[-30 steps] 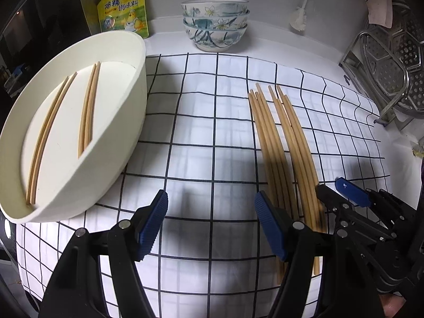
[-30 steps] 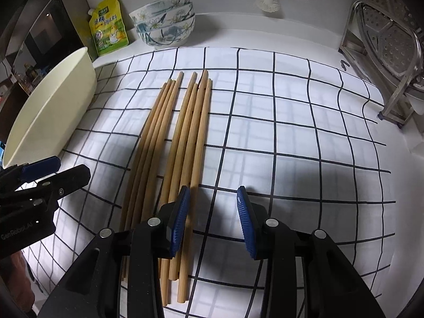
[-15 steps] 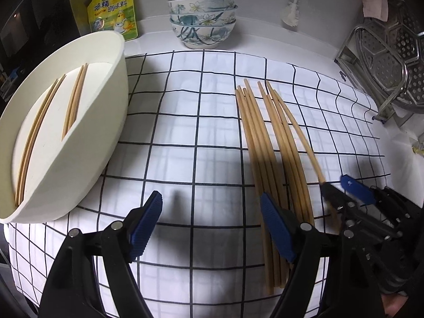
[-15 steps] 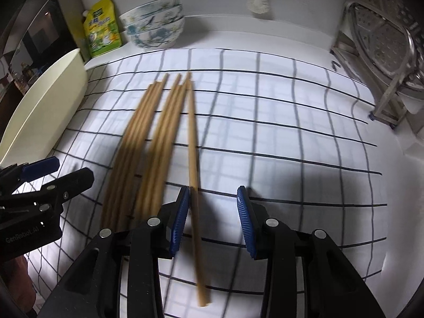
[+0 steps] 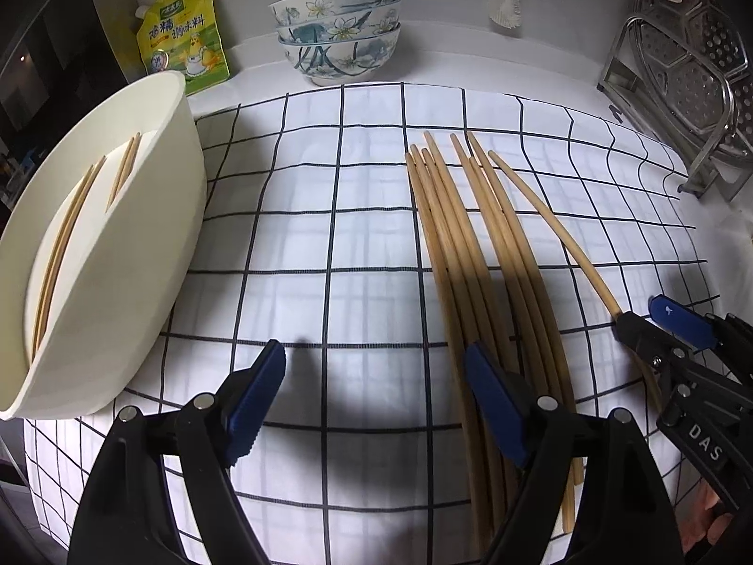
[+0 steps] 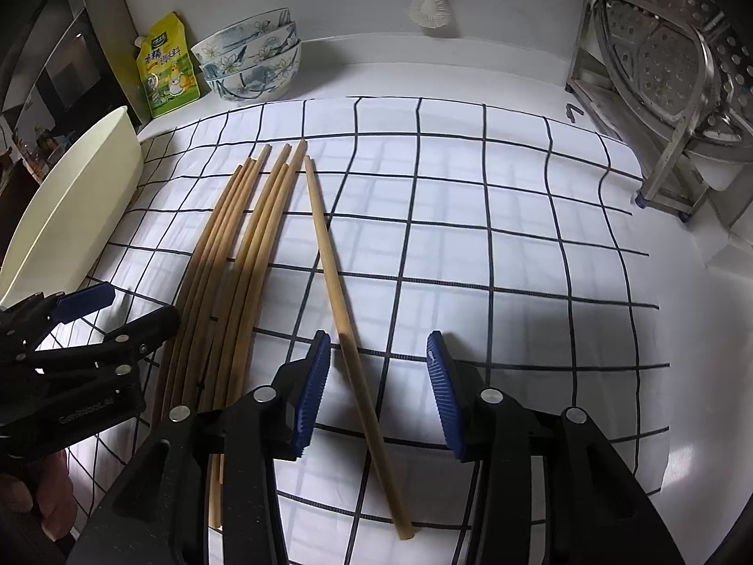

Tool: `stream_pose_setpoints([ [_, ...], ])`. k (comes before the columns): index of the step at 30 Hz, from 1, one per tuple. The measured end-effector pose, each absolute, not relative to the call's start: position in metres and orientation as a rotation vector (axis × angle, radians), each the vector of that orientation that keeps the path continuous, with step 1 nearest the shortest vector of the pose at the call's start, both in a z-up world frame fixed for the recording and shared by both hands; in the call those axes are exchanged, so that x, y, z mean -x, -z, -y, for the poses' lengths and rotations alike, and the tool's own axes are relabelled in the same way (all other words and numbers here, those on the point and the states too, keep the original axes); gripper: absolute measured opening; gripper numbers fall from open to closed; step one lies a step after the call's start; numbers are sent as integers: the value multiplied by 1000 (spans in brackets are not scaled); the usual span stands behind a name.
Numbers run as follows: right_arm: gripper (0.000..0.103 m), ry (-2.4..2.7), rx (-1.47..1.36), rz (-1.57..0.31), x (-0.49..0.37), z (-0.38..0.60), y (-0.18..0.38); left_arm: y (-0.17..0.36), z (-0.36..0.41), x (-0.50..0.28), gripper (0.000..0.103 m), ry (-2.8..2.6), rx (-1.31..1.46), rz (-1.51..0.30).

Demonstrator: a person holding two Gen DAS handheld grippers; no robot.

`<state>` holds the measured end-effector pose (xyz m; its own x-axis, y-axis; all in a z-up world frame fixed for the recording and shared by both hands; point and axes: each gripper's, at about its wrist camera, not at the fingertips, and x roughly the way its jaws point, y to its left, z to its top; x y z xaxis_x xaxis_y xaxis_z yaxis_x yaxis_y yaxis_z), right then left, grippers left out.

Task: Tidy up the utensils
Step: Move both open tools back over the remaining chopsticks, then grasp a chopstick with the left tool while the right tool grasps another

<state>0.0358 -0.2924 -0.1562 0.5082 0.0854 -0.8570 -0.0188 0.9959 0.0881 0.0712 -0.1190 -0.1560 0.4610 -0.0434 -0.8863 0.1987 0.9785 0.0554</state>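
L claw (image 5: 374,395), black frame w/ blue ribbed pads (image 5: 256,391), sits low at near edge, jaws spread wide, nothing between them. Both arms of it angle fwd and outward. R claw (image 6: 374,388), same black frame w/ blue pads (image 6: 308,395), also low and near, jaws apart, narrower than L. In the L view the R claw shows at near right, tips fwd; in the R view the L claw shows at near left. A bit of hand skin (image 6: 44,494) shows behind L claw.
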Motion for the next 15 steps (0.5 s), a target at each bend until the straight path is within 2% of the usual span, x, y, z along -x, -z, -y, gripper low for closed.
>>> stream_pose_setpoints([
  [13,43,-53,-29,-1040,-50,288,158,159,115,-72,80,104,-188,-1087],
  [15,43,-60,-20,-1043,-52,286,160,159,115,-74,77,107,-179,-1087],
])
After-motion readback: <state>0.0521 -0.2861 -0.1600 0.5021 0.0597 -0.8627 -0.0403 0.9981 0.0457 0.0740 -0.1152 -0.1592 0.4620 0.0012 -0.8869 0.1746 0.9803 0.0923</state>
